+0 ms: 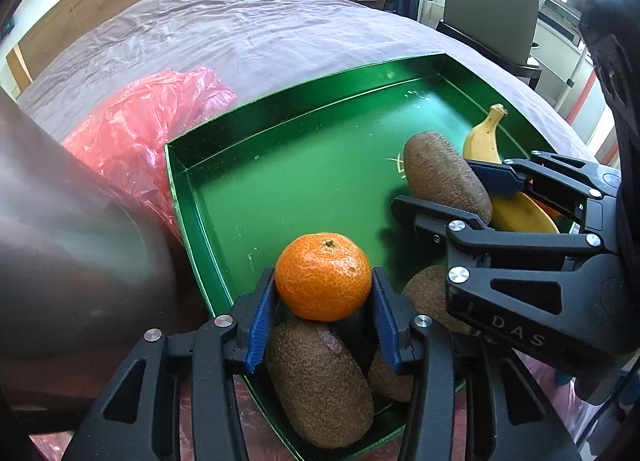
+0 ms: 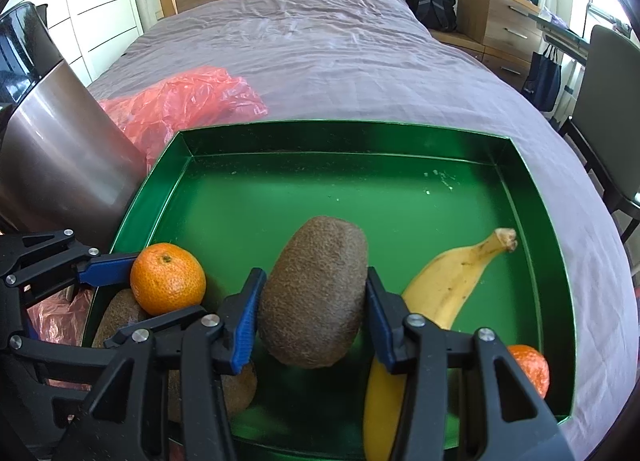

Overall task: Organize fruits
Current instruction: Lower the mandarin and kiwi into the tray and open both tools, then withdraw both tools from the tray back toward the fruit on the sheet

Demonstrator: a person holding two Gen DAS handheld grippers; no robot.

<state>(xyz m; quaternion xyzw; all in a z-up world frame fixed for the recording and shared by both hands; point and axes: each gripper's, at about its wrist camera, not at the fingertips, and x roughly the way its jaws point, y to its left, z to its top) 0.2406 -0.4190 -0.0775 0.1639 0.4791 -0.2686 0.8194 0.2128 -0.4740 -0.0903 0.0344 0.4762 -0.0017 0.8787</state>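
A big bed [image 2: 320, 45] with a purple sheet holds everything. On it sits one green tray [image 2: 320, 141], a wide square box with low walls. Beside the tray's left side stands one shiny metal pot [image 2: 68, 157], and one pink plastic bag [image 2: 188, 97] lies crumpled behind it.

Inside the tray there is one banana [image 2: 452, 281], lying by the right wall. There are four kiwis that can be seen. The kiwi in the middle [image 2: 316, 293] is between the blue pads of the right gripper [image 2: 316, 317], and the pads press on both of its sides. Three more kiwis sit in the near left corner: one long kiwi [image 1: 320, 385], one small kiwi [image 1: 388, 377] tucked beside it, and one kiwi under the right gripper [image 1: 428, 293].

There are two oranges. One orange [image 1: 323, 276] is between the pads of the left gripper [image 1: 323, 301], above the long kiwi; the pads touch its sides, clamped on it. The other orange [image 2: 532, 369] rests in the near right corner of the tray, next to the banana.
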